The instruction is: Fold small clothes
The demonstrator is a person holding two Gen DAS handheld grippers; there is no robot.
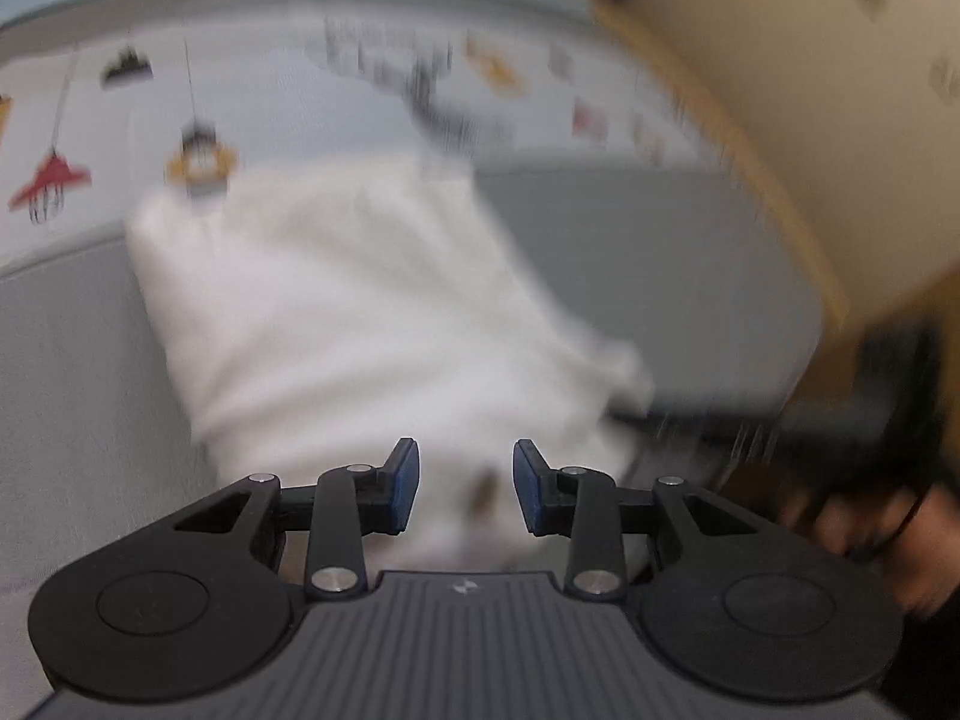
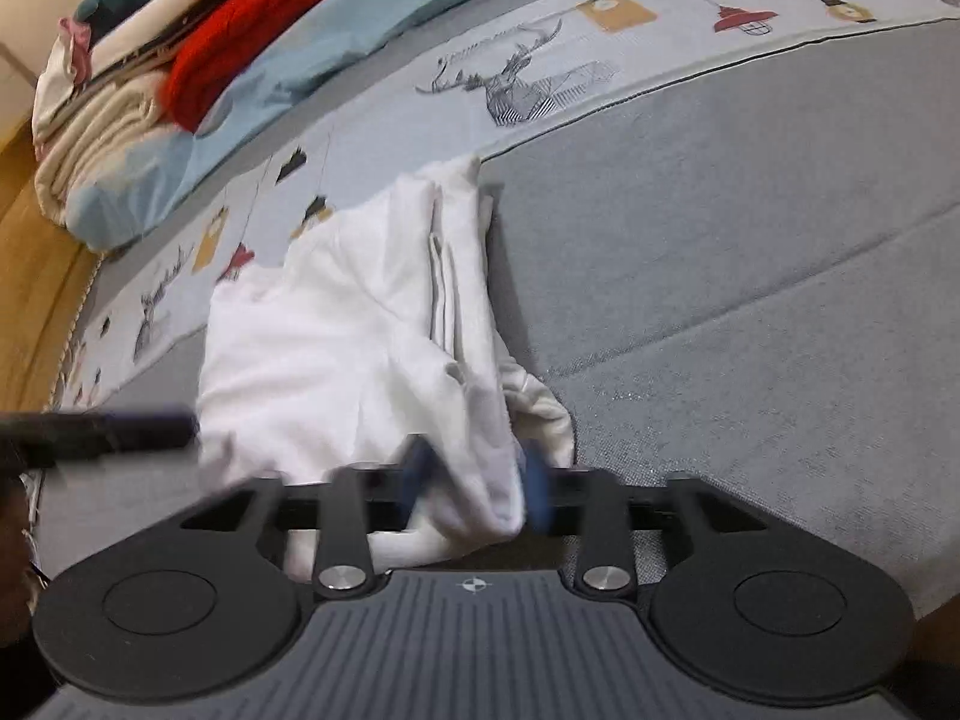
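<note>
- Right wrist view: the white cotton garment (image 2: 336,348) lies partly folded on the grey upholstered bed surface (image 2: 750,276), with its far end reaching onto the pale printed runner with deer and lantern motifs (image 2: 540,72).
- A folded stack of layers runs along the garment's right edge; the near right corner is bunched and lifted.
- The right gripper (image 2: 474,486) has its blue-padded fingers (image 2: 537,495) closed on that bunched near corner of the garment; cloth fills the space between the pads.
- A dark bar-shaped part, motion-blurred, enters from the left edge just beside the garment's left border; its identity cannot be determined.
- Left wrist view: the same garment (image 1: 360,312) lies ahead of the left gripper (image 1: 465,486), on the grey surface (image 1: 630,252), its far edge at the printed runner (image 1: 270,96).
- The left gripper's blue-padded fingers (image 1: 405,480) stand apart with an empty gap between them, poised over the near edge of the garment; contact with the cloth cannot be confirmed because the view is blurred.
- A hand (image 1: 870,534) holding a dark device appears blurred at the right edge of the left wrist view.
- At the far left of the right wrist view, a light blue quilt (image 2: 312,54) carries a pile of folded clothes, including a red knit item (image 2: 240,42) and cream fabrics (image 2: 102,138).
- A wooden bed frame (image 2: 30,252) borders the surface on the left.
</note>
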